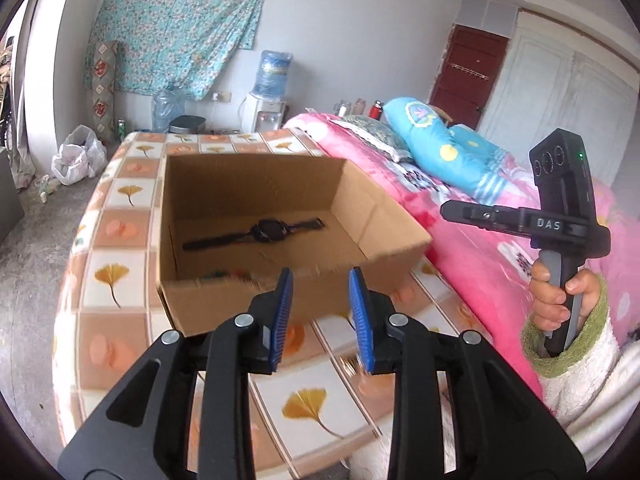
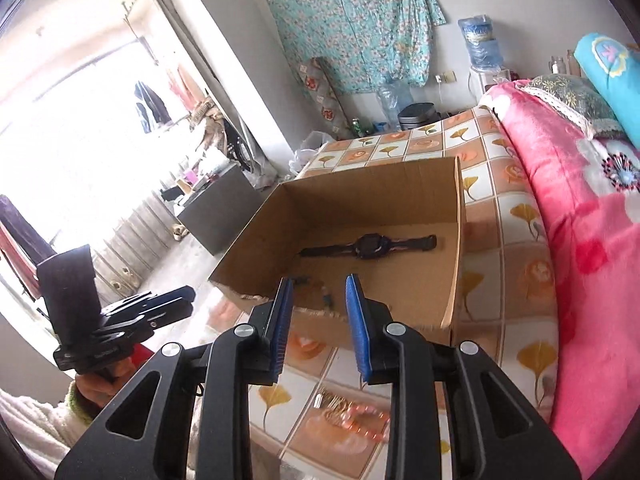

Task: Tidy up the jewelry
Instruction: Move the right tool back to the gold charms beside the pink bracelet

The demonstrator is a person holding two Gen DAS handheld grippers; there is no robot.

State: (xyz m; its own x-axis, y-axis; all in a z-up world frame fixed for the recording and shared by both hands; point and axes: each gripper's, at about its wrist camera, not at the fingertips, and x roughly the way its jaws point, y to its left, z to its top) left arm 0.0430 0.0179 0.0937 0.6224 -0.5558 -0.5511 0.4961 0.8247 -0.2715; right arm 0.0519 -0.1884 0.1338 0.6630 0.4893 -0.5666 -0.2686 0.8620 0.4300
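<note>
**Watch in the box, both grippers empty above the near edge**

So here's the setup: an open cardboard box sits on a bed sheet with a tile-and-leaf print, next to a pink blanket. A black wristwatch lies flat on the box floor, strap stretched out, toward the far wall. A few small bits lie close to the near wall inside, too blurry to name.

The left gripper hangs over the near edge of the box, blue pads parted with nothing between them. Same for the right gripper: jaws apart, empty, pointing down at the box. Each one shows up in the other's camera, held by a hand in a fuzzy white sleeve with a green cuff.

There's also a beaded orange piece lying on the sheet in front of the box, in the right wrist view, pretty blurred.
</note>
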